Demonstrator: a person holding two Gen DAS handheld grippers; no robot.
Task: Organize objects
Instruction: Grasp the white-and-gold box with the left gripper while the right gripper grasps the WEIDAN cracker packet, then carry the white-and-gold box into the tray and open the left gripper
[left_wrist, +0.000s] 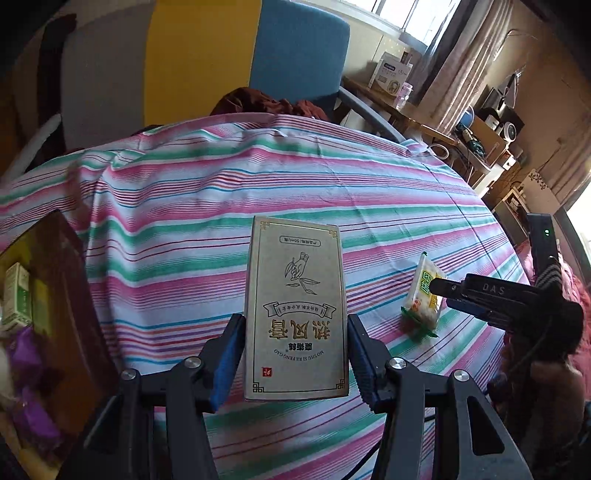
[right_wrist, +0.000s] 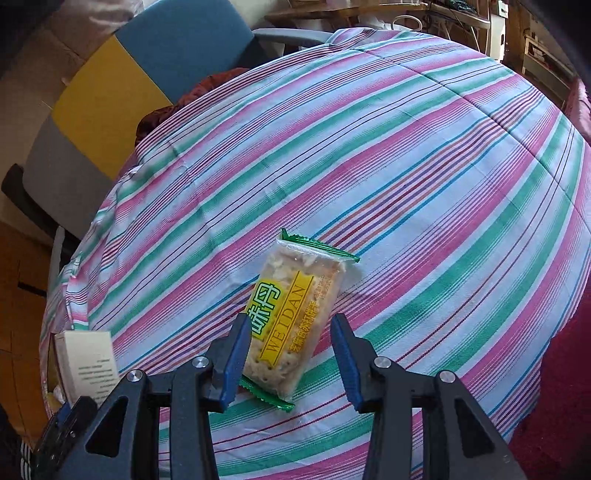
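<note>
My left gripper (left_wrist: 295, 354) is shut on a tall beige carton (left_wrist: 295, 314) with gold Chinese lettering, held above the striped cloth (left_wrist: 221, 192). The carton also shows at the left edge of the right wrist view (right_wrist: 88, 363). My right gripper (right_wrist: 291, 356) is open, its jaws on either side of a cracker packet (right_wrist: 291, 317) with a yellow WEIDAN label that lies on the striped cloth (right_wrist: 406, 166). The left blue pad touches or nearly touches the packet; the right pad stands apart. In the left wrist view the packet (left_wrist: 424, 295) lies to the right, with the right gripper (left_wrist: 454, 291) at it.
A dark brown tray (left_wrist: 70, 295) at the left holds a small green box (left_wrist: 16, 295) and purple wrapped items (left_wrist: 29, 387). A blue and yellow chair (left_wrist: 295, 55) stands behind the table. Shelves with clutter (left_wrist: 491, 129) are at the back right. A dark red cloth (right_wrist: 554, 387) lies right.
</note>
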